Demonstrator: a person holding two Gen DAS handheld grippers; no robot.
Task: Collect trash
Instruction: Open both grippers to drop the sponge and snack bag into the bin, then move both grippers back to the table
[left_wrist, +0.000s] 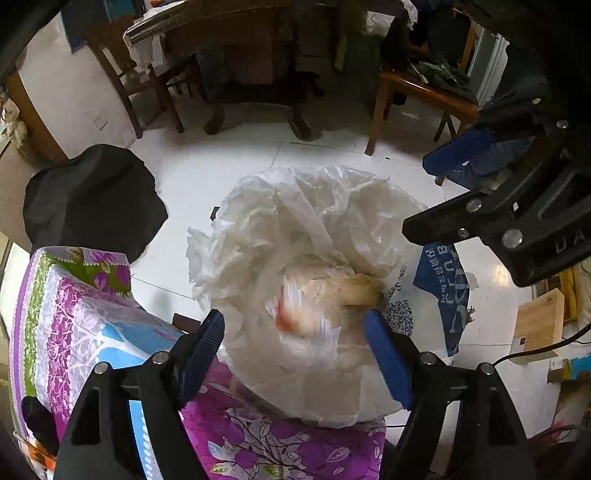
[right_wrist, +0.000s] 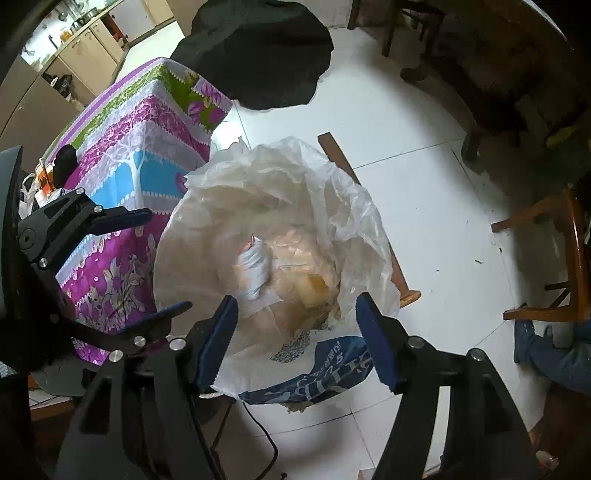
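1. My left gripper points down with its jaws spread and nothing pressed between the blue pads; my right gripper does the same.
2. Under both sits the bin lined with a white plastic bag, its mouth gaping wide. Trash lies inside: a blurred white wrapper with red print is just past my left fingertips, apart from the pads, and a crumpled white piece lies beyond my right ones, beside pale yellowish scraps.
3. A blue printed bag lies against the bin's near rim, partly under my right jaws.
4. The table's purple flowered cloth hangs touching the bin on one side.
5. The floor is glossy white tile with dark specks. A black rounded cover stands past the table corner.
6. Farther out are wooden chairs and a dark wooden table; kitchen cabinets show in the right view's far corner.
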